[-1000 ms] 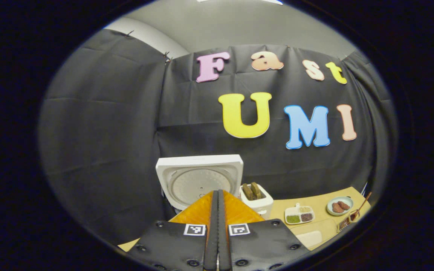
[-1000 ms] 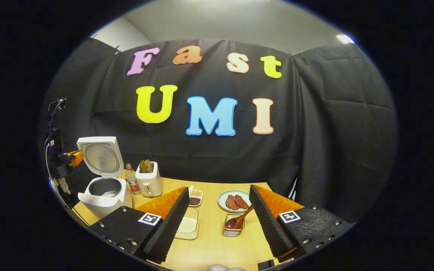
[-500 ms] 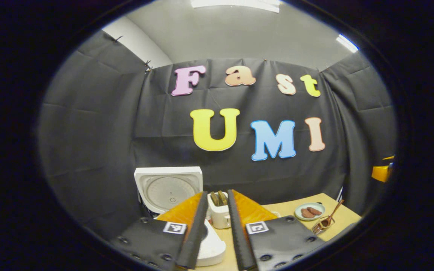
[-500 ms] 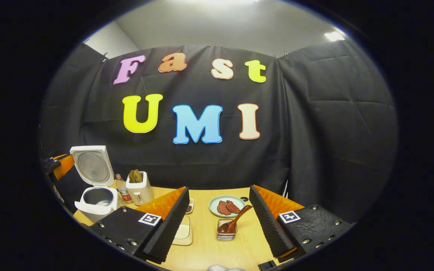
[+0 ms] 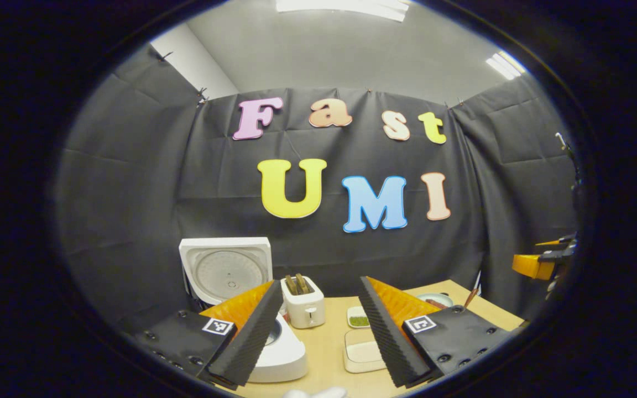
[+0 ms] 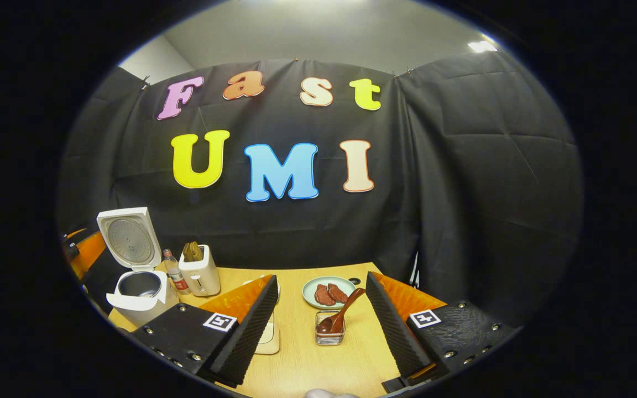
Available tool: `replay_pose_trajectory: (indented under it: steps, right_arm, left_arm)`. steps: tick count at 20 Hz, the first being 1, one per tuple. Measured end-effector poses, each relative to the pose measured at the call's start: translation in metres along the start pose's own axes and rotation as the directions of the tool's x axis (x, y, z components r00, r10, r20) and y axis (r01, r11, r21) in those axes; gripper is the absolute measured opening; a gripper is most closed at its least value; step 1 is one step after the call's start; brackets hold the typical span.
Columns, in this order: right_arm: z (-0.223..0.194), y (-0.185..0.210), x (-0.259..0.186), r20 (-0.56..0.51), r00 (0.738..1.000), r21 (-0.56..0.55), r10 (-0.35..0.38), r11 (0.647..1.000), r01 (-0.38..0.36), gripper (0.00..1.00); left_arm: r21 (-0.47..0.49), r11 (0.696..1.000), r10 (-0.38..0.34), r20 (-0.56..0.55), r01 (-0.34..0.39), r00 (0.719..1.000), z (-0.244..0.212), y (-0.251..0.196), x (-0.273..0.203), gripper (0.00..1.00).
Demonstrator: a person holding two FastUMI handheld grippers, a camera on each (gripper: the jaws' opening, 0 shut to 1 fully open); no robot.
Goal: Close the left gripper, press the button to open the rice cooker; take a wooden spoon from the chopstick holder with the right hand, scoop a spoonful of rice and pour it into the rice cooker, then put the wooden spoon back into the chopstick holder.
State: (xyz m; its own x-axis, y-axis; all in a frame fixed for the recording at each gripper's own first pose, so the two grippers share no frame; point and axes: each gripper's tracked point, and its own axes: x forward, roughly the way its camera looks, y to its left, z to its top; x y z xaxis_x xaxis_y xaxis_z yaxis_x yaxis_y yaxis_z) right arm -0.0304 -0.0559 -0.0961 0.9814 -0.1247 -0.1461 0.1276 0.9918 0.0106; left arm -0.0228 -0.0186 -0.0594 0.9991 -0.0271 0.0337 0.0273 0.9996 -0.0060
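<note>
With both the left claw (image 5: 318, 331) and right claw (image 6: 321, 326) wide open and empty, the right one risks tipping the small wire chopstick holder (image 6: 329, 335) on the table (image 6: 307, 365) if it nudges the leaning brown wooden spoon (image 6: 342, 317) sideways.

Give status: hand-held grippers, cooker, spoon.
Left hand-held gripper open, empty. Right hand-held gripper open, empty, facing the wooden spoon in the chopstick holder. Rice cooker lid up. Nothing between fingers and spoon.

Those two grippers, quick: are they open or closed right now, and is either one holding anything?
Left gripper: open, holding nothing.
Right gripper: open, holding nothing; the wooden spoon sits in its holder ahead.
</note>
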Motion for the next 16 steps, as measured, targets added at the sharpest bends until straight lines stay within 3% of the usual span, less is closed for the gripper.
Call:
replay_pose_trajectory:
  steps: [9,16]
  right_arm:
    - [-0.11,-0.013,0.027,-0.169,0.984,0.087,0.049,0.996,-0.034,0.98]
    - [-0.165,-0.044,0.107,-0.235,0.97,0.147,0.057,0.989,-0.023,0.98]
  left_arm:
    - [-0.031,0.998,0.053,-0.061,-0.055,0.997,-0.035,0.007,0.005,0.95]
    - [-0.033,0.994,0.099,-0.124,-0.104,0.987,-0.05,-0.009,0.01,0.95]
